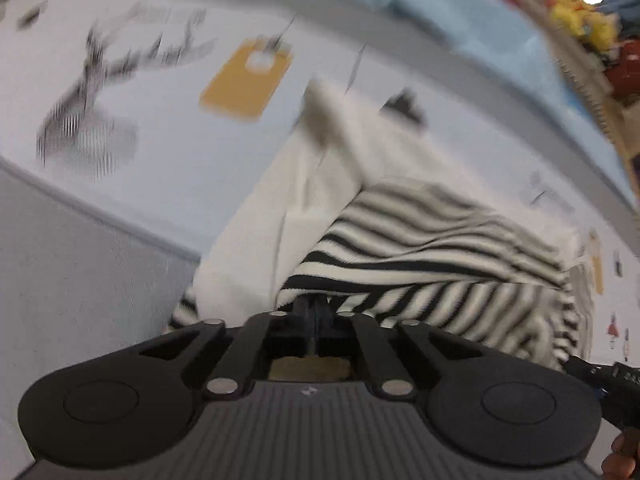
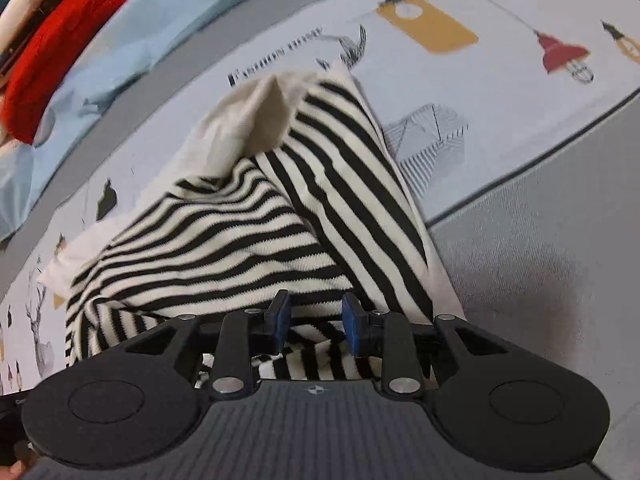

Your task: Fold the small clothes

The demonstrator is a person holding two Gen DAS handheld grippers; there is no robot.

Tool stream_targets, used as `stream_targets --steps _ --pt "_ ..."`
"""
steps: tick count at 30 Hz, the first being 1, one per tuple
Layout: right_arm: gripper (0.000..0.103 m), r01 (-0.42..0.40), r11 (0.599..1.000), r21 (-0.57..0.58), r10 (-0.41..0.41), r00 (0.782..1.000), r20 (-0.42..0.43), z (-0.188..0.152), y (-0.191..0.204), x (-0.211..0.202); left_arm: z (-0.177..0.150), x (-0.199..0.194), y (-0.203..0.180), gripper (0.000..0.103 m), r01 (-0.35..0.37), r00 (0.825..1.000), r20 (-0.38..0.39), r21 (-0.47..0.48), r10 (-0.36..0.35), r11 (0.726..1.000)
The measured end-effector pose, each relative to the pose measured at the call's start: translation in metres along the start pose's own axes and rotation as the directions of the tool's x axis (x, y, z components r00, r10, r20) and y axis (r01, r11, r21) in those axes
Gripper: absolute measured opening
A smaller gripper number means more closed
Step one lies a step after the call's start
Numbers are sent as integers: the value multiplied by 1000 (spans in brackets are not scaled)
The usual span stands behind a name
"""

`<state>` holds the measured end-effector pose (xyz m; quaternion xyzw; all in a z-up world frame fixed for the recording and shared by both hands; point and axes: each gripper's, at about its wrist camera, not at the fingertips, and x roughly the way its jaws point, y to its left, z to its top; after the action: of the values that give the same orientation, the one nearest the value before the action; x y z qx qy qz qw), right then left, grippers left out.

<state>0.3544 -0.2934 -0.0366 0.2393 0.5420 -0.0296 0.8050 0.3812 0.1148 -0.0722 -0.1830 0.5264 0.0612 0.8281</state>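
A small black-and-white striped garment (image 1: 432,256) with a plain cream part (image 1: 280,216) lies rumpled on the printed bed sheet. In the left wrist view my left gripper (image 1: 316,302) has its two fingers drawn close together, and their tips vanish under the garment's near striped edge, pinching it. The right wrist view shows the same garment (image 2: 224,248) with a cream flap (image 2: 240,128) standing up at its far end. My right gripper (image 2: 316,316) stands open just above the near hem. Its blue pads (image 2: 280,316) are apart, with striped cloth lying between and below them, not pressed.
The printed sheet (image 2: 460,80) has a grey border (image 2: 540,260) to the right. A light blue cloth (image 2: 132,32) and a red garment (image 2: 72,28) lie along the far edge. At the left wrist view's lower right, a hand (image 1: 624,456) holds the other tool.
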Motion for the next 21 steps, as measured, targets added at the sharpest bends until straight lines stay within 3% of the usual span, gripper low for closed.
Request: stream_targets --steps 3,6,8,10,12,13,15,17,19,21 --pt "30 -7 1000 -27 8 999 36 2 0 -12 -3 -10 -2 10 36 999 17 22 -36 999" --pt "32 46 995 -84 -48 999 -13 -5 2 -9 -18 20 8 10 6 988 -153 16 -3 1000" --pt "32 50 997 -61 -53 998 -44 -8 -5 -8 -24 16 13 10 -5 987 -159 -1 5 1000" --pt "32 39 999 -34 -39 999 -8 -10 -9 -25 -30 -17 13 11 -1 997 -72 14 2 1000" --pt "32 5 999 -40 0 993 122 -14 -11 -67 -37 -59 18 22 41 998 40 30 -42 999" --pt "32 -9 998 -67 23 979 202 -17 -12 -92 -42 -81 20 25 61 995 81 37 -64 997" --pt "32 -15 992 -122 57 936 348 -29 -18 -142 -53 -124 25 26 88 981 166 84 -101 993" --pt "32 -25 986 -165 95 897 432 -46 -32 -184 -68 -161 29 26 85 963 242 150 -120 985" --pt "32 -43 974 -221 145 873 466 -69 -48 -216 -95 -195 35 26 93 943 295 209 -153 973" --pt "32 -43 960 -276 175 862 475 -94 -66 -237 -125 -217 38 37 116 923 326 275 -206 954"
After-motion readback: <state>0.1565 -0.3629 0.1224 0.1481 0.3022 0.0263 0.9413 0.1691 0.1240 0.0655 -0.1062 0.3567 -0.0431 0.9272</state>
